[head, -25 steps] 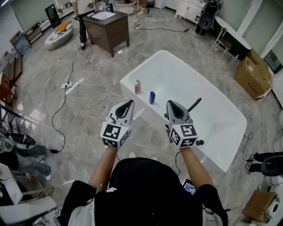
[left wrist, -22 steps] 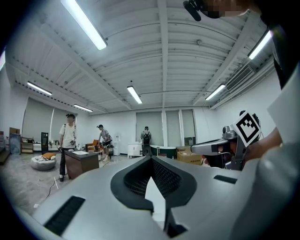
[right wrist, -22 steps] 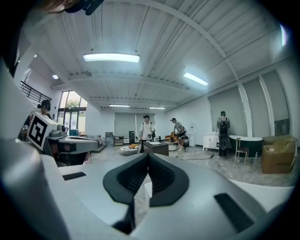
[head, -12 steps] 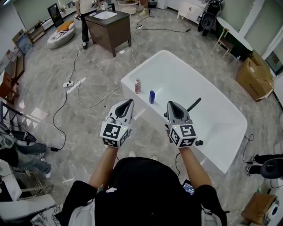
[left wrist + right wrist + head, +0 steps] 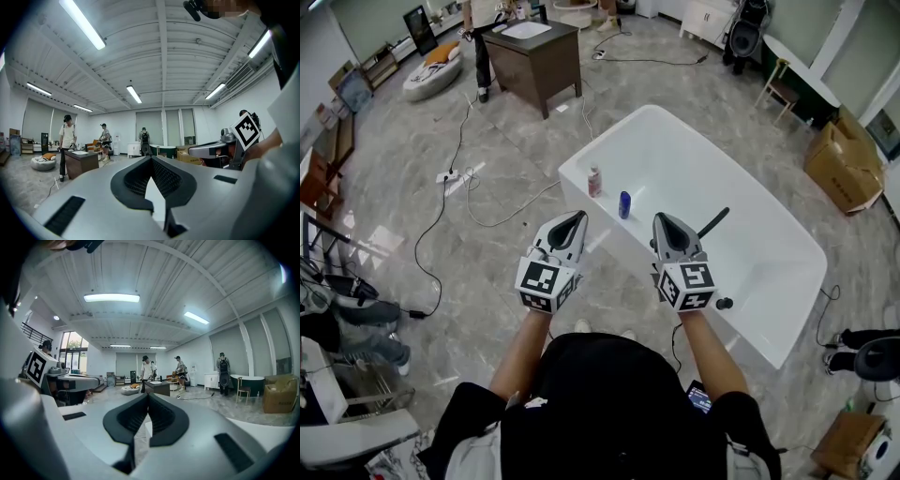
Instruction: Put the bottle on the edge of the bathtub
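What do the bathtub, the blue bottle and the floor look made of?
Bathtub: glossy white, probably acrylic or enamel; smooth, soft sheen. Blue bottle: likely plastic, too small to confirm. Floor: polished grey stone-look tile; veining, seams, window glare.

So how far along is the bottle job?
Done: nothing certain. Pink bottle and blue bottle stand at the near bathtub rim; on it or inside, can't tell. In hand: nothing; left gripper and right gripper hover shut, empty. Left: possibly the whole pick-and-place.
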`<state>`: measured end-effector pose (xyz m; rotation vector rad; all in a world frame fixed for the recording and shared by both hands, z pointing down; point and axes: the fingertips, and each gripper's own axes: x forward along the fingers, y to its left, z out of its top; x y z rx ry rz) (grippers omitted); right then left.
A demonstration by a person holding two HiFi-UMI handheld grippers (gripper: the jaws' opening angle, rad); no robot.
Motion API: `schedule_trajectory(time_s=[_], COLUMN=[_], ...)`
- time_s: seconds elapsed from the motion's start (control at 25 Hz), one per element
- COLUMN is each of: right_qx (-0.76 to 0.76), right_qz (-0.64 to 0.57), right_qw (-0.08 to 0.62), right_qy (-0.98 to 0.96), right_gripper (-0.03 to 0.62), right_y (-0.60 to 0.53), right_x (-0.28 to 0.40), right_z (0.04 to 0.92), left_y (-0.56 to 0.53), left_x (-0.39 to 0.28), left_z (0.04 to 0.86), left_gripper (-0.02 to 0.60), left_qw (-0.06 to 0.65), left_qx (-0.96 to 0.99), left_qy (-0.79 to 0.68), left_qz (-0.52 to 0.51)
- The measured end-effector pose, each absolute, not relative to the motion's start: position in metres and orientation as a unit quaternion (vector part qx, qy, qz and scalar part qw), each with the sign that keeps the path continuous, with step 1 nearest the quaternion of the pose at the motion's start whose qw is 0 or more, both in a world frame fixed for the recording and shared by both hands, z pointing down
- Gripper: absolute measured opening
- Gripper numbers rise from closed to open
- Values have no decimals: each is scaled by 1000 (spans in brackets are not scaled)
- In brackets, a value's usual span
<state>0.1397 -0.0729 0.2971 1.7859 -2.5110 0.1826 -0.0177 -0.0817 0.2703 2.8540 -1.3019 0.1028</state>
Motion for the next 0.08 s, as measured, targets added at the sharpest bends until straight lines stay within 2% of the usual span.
schedule_trajectory(time_s=[0.08], right_qx=[579], right_qz=[58], right_qw=[30], right_qy=[-813], right_gripper=[23], right_y=[-74], right_x=[139], right_z=[298], left_y=[-83], left_x=[-16], left_z=[272], left_gripper=[9], left_qw=[-1], left_qx=[910], left_qy=[-412], left_qz=[37])
